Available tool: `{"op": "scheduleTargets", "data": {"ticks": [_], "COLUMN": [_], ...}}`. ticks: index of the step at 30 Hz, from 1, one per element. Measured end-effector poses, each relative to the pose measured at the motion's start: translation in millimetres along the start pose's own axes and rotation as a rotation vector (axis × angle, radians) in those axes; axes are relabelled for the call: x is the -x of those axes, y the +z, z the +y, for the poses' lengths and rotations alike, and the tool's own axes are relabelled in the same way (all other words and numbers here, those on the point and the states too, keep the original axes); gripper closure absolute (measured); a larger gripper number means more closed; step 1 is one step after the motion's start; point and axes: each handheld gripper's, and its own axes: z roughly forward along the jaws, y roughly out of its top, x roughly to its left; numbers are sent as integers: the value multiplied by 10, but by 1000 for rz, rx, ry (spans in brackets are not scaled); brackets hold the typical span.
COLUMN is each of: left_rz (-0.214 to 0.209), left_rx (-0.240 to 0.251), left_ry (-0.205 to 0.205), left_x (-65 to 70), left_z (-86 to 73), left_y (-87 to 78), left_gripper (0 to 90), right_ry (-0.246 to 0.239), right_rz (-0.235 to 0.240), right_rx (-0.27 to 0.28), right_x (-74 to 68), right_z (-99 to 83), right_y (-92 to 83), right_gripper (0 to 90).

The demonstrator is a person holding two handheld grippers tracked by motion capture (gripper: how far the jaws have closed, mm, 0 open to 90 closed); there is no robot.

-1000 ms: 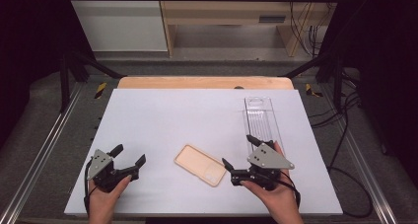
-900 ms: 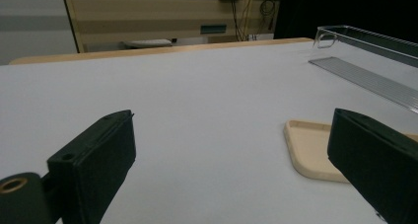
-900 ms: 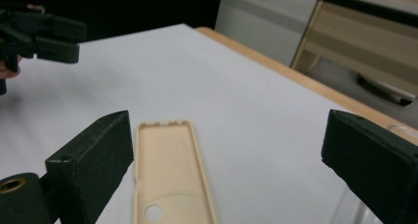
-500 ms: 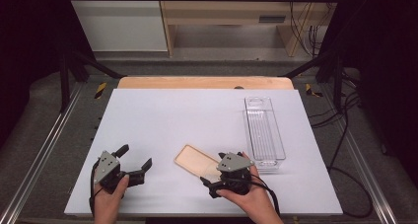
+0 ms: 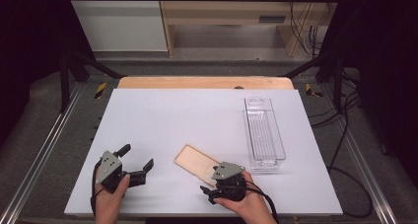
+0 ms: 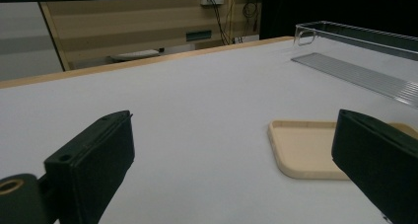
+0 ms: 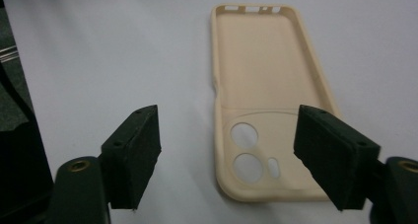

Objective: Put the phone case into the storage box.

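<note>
A beige phone case (image 5: pixel 193 160) lies inside-up on the white table (image 5: pixel 197 115), near the front middle. In the right gripper view the phone case (image 7: pixel 266 81) runs away from the jaws, with its camera cut-outs at the near end. My right gripper (image 5: pixel 217 180) is low over that near end, open, the jaws (image 7: pixel 231 130) wide apart with the case's corner between them and nothing held. My left gripper (image 5: pixel 137 156) is at the front left, open and empty. The phone case (image 6: pixel 305 147) shows partly behind my left gripper's (image 6: pixel 236 135) right jaw.
A long clear plastic tray (image 5: pixel 264 130) stands empty at the right of the table, and the clear tray (image 6: pixel 355 71) also appears far right in the left gripper view. A wooden strip (image 5: pixel 204 82) edges the table's back. Metal rails (image 5: pixel 44 150) flank both sides.
My right gripper has moved left and toward the front edge, from beside the clear tray to the near end of the phone case. The left gripper has shifted slightly right.
</note>
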Motion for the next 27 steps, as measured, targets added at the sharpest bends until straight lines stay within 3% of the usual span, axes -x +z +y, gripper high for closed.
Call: {"op": "scheduleTargets", "data": {"ticks": [12, 27], "left_rz": [-14, -40], "left_rx": [-1, -3], "left_ry": [21, 42], "left_x": [57, 131], "left_z": [12, 24], "left_y": [32, 78], "left_gripper": [30, 30], "right_ry": [-6, -7], "right_rz": [29, 34], "right_rx": [-28, -52], "right_x": [13, 35], "right_z": [-52, -103], "right_y": [-1, 88], "right_gripper": [573, 773]}}
